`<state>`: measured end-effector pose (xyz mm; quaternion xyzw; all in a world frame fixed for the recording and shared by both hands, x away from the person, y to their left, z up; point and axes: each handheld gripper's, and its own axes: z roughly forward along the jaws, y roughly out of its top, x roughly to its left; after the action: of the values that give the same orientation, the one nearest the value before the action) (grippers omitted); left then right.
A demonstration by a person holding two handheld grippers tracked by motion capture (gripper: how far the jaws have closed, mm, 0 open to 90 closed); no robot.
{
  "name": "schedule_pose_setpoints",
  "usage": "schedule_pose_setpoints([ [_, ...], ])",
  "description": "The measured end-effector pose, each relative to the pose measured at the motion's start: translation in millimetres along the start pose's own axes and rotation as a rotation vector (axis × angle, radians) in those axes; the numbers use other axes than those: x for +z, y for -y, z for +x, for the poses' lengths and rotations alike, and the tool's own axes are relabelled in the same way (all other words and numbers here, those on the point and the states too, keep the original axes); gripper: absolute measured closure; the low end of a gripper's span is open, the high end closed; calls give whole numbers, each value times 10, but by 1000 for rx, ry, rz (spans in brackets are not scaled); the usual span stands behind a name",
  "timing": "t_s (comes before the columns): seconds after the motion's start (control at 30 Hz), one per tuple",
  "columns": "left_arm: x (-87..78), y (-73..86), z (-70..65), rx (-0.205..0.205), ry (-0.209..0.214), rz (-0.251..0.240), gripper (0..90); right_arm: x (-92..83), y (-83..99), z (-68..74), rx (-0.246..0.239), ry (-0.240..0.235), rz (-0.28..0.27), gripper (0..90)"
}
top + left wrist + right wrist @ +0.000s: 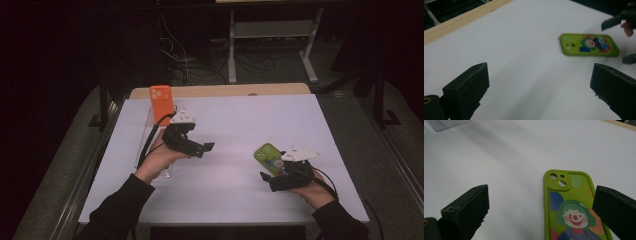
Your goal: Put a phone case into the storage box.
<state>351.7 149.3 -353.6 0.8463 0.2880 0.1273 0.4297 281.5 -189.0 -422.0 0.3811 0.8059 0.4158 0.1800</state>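
Green phone case (268, 157) lies flat on the white table (230, 195), lower right of the high view. The right gripper (272, 180) sits just beside it, jaws apart. At middle left, the left gripper (202, 148) has jaws apart, empty. Farther back stands an orange phone case (161, 102).

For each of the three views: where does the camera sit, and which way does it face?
High view: above the person's side, looking forward and down on the white table; both forearms, left gripper, right gripper.
Left gripper view: rides the left gripper, facing across the table toward the green phone case; open jaws.
Right gripper view: rides the right gripper, facing down at the case; open jaws.
Shared: all show the green case.
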Motion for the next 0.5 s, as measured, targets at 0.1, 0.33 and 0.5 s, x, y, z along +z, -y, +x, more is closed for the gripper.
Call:
schedule_pose_setpoints([
  [0.1, 37, 84, -99, 34, 30, 23, 17, 1, 3, -15, -6, 2, -2, 0],
  [0.33, 132, 320, -269, 37, 74, 52, 17, -8, 4, -33, 1, 0, 2, 0],
  [0.5, 184, 472, -286, 16, 94, 45, 17, -19, 0, -46, 4, 1, -5, 0],
])
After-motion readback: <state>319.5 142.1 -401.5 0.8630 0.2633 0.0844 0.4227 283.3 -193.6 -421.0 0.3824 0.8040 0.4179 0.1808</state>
